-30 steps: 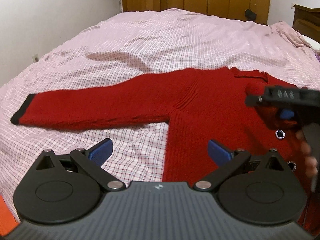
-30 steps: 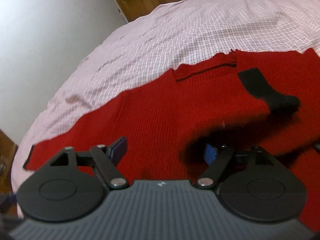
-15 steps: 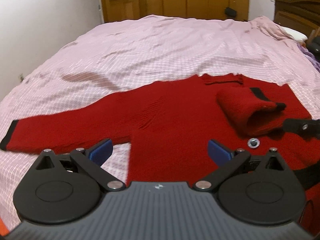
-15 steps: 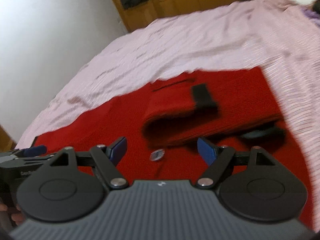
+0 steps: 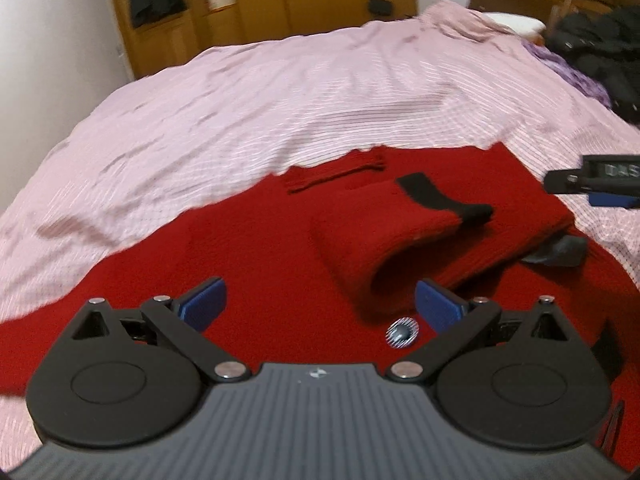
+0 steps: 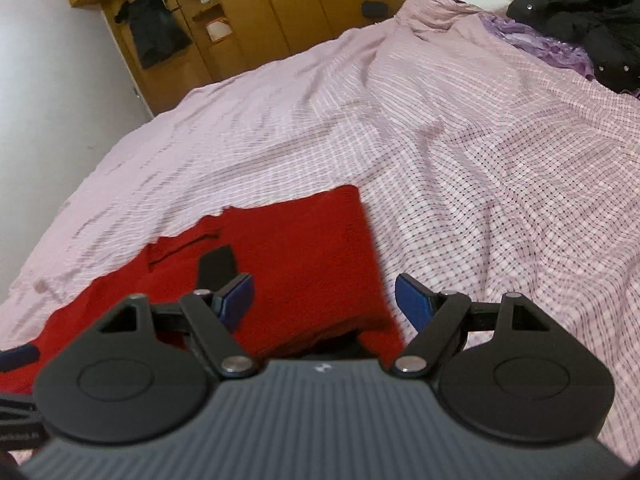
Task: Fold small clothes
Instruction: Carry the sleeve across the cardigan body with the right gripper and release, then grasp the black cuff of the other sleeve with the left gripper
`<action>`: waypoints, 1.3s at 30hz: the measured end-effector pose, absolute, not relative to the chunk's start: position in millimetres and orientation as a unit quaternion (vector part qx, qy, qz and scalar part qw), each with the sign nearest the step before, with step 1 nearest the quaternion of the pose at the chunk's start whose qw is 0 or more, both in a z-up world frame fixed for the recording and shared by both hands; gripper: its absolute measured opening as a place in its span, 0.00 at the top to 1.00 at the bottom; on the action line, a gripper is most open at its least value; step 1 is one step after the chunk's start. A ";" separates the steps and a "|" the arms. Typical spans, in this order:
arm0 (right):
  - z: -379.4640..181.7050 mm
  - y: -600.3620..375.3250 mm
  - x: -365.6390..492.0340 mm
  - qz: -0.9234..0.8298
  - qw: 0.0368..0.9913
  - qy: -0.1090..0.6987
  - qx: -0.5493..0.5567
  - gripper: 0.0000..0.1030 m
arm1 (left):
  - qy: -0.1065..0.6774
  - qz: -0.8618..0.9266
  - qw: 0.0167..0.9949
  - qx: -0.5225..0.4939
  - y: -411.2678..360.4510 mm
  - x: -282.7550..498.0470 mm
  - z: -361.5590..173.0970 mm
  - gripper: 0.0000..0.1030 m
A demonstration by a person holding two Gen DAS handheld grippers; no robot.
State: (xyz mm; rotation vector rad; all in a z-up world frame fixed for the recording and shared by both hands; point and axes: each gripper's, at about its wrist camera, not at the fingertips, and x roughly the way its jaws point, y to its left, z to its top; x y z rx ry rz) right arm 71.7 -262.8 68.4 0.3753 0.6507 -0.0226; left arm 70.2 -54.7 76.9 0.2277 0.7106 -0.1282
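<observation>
Covering most of both views, the pink checked bedspread [image 6: 460, 160] gives wide free room beyond and to the right of the red cardigan [image 5: 248, 248], whose right edge stops near the bed side. Compared with one second before, the long left sleeve is now out of view, and the right sleeve [image 5: 384, 232] lies folded across the chest, its black cuff [image 5: 436, 196] on top. Both the left gripper [image 5: 318, 304] and the right gripper [image 6: 324, 296] stand wide open, holding nothing.
</observation>
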 end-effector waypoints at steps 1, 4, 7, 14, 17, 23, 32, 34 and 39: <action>63.7 -264.8 78.0 -0.012 0.928 0.324 0.185 0.23 | 0.345 -0.067 0.928 0.119 -60.4 75.8 75.0 0.00; 52.4 -266.9 91.4 -0.011 0.922 0.337 0.192 0.23 | 0.338 -0.079 0.926 0.147 -80.9 87.8 66.9 0.04; 41.2 -271.0 98.2 -0.008 0.920 0.331 0.211 0.23 | 0.331 -0.093 0.923 0.175 -100.2 98.0 57.5 0.04; 20.2 -287.5 102.5 0.016 0.917 0.297 0.267 0.24 | 0.315 -0.107 0.917 0.220 -128.8 125.3 35.2 0.34; 19.7 -289.0 104.5 0.023 0.920 0.291 0.262 0.23 | 0.328 -0.092 0.917 0.206 -124.7 135.7 30.1 0.70; 20.7 -281.7 105.4 0.023 0.926 0.293 0.235 0.23 | 0.311 -0.033 0.942 0.124 -78.5 130.0 49.6 0.75; 19.0 -279.0 105.0 0.021 0.929 0.293 0.226 0.23 | 0.343 0.032 0.937 0.056 0.8 107.4 44.2 0.59; 19.0 -279.1 104.7 0.021 0.929 0.294 0.226 0.23 | 0.360 0.035 0.932 0.019 19.3 104.3 37.1 0.55; 19.0 -279.5 107.1 0.027 0.928 0.296 0.225 0.21 | 0.366 0.043 0.929 -0.043 47.9 88.5 28.9 0.42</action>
